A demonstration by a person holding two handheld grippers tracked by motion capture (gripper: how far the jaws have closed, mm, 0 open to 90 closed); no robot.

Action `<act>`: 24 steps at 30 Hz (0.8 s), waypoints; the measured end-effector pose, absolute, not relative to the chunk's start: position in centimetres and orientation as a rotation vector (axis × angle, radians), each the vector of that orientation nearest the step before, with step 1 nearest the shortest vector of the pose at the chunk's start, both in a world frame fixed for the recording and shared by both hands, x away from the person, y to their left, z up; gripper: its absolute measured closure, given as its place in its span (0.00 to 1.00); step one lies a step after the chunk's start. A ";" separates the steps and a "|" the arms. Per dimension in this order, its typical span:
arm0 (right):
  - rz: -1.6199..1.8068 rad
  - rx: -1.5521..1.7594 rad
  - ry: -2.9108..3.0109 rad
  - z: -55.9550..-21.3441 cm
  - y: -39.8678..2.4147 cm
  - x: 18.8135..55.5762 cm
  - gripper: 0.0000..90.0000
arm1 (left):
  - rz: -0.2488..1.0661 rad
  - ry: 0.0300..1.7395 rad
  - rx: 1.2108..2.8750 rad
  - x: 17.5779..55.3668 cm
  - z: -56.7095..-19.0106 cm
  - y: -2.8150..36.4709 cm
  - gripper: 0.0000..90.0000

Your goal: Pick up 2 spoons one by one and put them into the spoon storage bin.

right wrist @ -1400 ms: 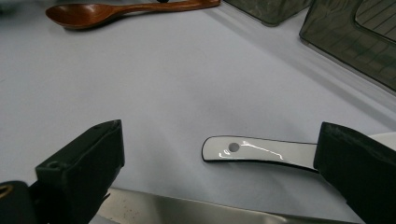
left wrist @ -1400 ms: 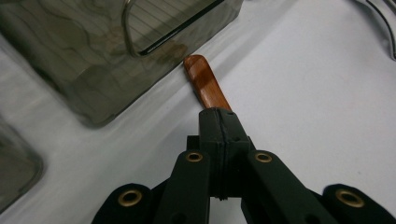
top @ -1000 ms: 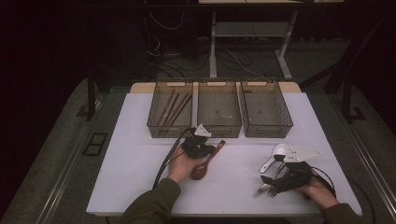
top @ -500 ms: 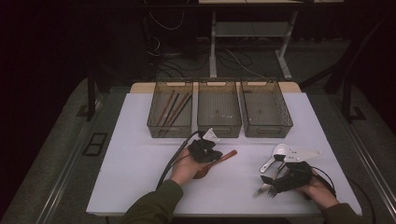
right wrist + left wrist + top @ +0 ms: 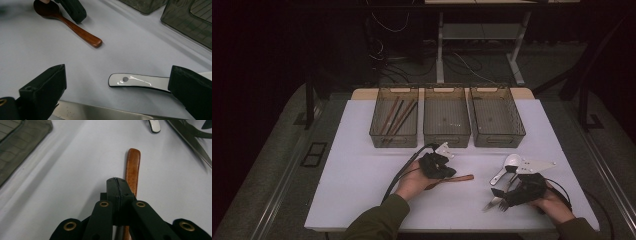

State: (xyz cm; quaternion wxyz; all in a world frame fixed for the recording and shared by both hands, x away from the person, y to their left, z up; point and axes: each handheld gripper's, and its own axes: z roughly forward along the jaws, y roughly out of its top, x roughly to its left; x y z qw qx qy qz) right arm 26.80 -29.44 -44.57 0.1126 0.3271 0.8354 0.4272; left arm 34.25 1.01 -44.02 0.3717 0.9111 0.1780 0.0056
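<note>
Fingers of the left gripper (image 5: 117, 185) are pressed fully together above a wooden spoon (image 5: 452, 179) lying on the white worktop (image 5: 362, 170); whether they pinch its handle cannot be told. In the right gripper view the spoon's bowl sits beside the left hand, handle pointing toward the middle of the worktop. The right gripper (image 5: 117, 87) has its fingers spread wide over a white ladle handle (image 5: 140, 81) and a steel utensil (image 5: 100, 112), gripping neither. Three grey bins (image 5: 447, 117) stand behind.
</note>
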 end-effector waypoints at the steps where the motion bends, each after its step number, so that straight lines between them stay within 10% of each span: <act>1: 1.254 0.960 2.451 -44.6 -29.4 26.8 0.02 | 0.017 0.459 2.331 34.3 -43.8 1.3 0.99; 24: 1.252 0.964 2.447 -44.5 -29.5 26.8 0.02 | 0.080 0.648 2.183 30.8 -42.6 9.5 0.46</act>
